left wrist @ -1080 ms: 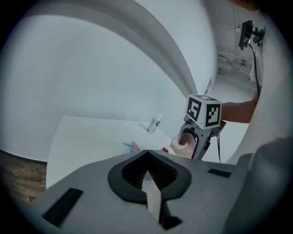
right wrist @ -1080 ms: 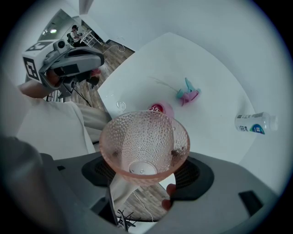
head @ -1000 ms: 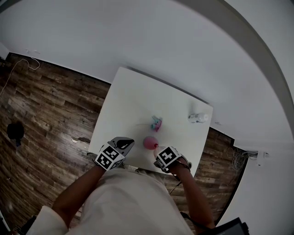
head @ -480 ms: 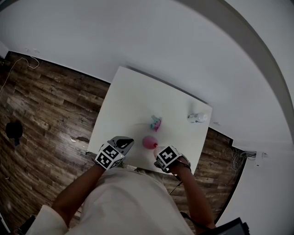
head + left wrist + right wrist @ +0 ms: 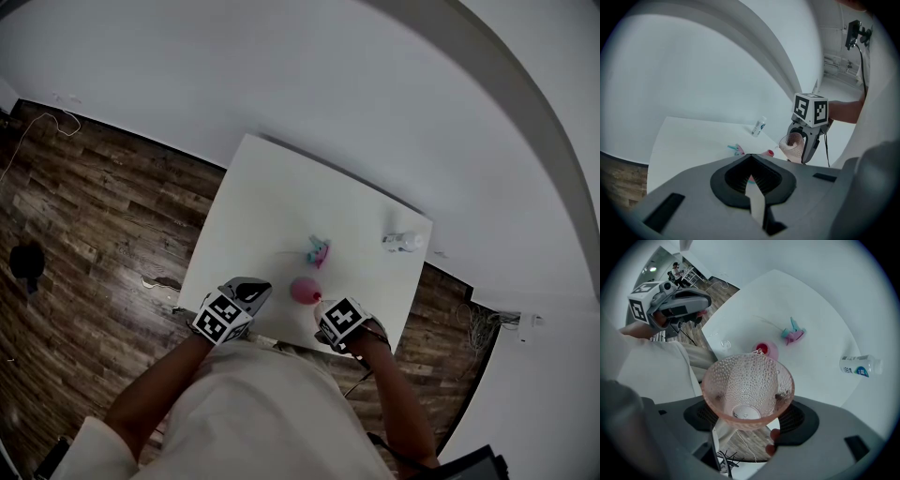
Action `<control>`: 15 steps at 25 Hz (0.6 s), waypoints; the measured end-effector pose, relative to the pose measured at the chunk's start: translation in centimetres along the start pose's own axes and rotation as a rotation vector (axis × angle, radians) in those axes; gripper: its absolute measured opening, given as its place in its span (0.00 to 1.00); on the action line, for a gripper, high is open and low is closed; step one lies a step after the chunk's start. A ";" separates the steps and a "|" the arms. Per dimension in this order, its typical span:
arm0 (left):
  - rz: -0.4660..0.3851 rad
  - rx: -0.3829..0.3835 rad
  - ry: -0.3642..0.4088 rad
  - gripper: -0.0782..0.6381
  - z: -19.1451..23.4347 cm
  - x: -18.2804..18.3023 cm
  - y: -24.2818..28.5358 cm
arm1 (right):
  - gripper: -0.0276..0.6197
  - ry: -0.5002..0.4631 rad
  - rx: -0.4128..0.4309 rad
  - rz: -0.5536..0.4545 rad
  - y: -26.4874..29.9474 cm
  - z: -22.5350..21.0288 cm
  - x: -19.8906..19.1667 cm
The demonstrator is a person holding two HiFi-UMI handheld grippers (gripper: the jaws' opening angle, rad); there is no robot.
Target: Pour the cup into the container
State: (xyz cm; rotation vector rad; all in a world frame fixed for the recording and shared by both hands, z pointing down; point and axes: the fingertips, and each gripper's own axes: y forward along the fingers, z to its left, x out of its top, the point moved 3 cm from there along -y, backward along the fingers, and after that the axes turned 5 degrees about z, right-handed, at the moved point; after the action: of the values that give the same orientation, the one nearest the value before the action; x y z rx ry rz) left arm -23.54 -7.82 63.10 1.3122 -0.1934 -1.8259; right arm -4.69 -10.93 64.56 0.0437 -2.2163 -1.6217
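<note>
Right tool (image 5: pixel 749 404) is gripping the dimpled pink cup (image 5: pixel 746 376) near the pink container (image 5: pixel 765 350) on the desk (image 5: pixel 272 202); cup's looking empty, so pour's prob. done, while left tool (image 5: pixel 752 180) is idling, shut, w/ nothing in it.

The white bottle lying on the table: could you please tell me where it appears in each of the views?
Head view: white bottle near the far right corner of the table.
Left gripper view: white bottle near the centre.
Right gripper view: white bottle at the right edge.
Shared landmark: teal-and-pink object, left of it in every view.
</note>
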 end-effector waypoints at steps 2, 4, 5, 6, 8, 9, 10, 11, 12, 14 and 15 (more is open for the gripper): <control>0.001 0.000 0.000 0.12 0.0 0.0 0.0 | 0.60 0.001 0.001 0.003 -0.1 0.0 0.0; 0.001 0.000 -0.001 0.12 0.1 0.0 -0.1 | 0.60 0.003 0.003 0.004 -0.1 0.0 0.0; 0.001 0.000 0.000 0.12 0.1 0.0 -0.1 | 0.60 0.004 0.004 0.005 -0.1 0.0 0.0; 0.001 0.000 0.000 0.12 0.2 0.0 0.0 | 0.60 0.006 0.005 0.005 -0.2 -0.1 0.0; -0.001 0.000 -0.001 0.12 0.2 0.0 0.0 | 0.60 0.009 0.007 0.007 -0.3 -0.1 0.0; -0.001 -0.001 -0.002 0.12 0.2 0.0 0.0 | 0.60 0.010 0.009 0.007 -0.3 -0.2 0.0; -0.001 -0.001 -0.002 0.12 0.1 0.0 0.0 | 0.60 0.010 0.010 0.007 -0.4 -0.2 0.0; 0.000 -0.001 -0.001 0.12 0.1 0.0 0.0 | 0.60 0.011 0.010 0.007 -0.4 -0.2 -0.1; 0.000 -0.001 -0.001 0.12 0.1 -0.1 0.0 | 0.60 0.011 0.011 0.008 -0.5 -0.2 -0.1; 0.001 0.000 0.000 0.12 0.1 -0.1 0.0 | 0.60 0.013 0.011 0.011 -0.6 -0.3 -0.2; 0.001 0.000 0.000 0.12 0.1 -0.1 0.0 | 0.60 0.014 0.012 0.012 -0.7 -0.3 -0.2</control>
State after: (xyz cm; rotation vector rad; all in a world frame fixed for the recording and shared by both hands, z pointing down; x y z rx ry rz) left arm -23.64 -7.80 63.18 1.3116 -0.1940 -1.8255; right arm -4.53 -11.33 63.94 0.0442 -2.2117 -1.5975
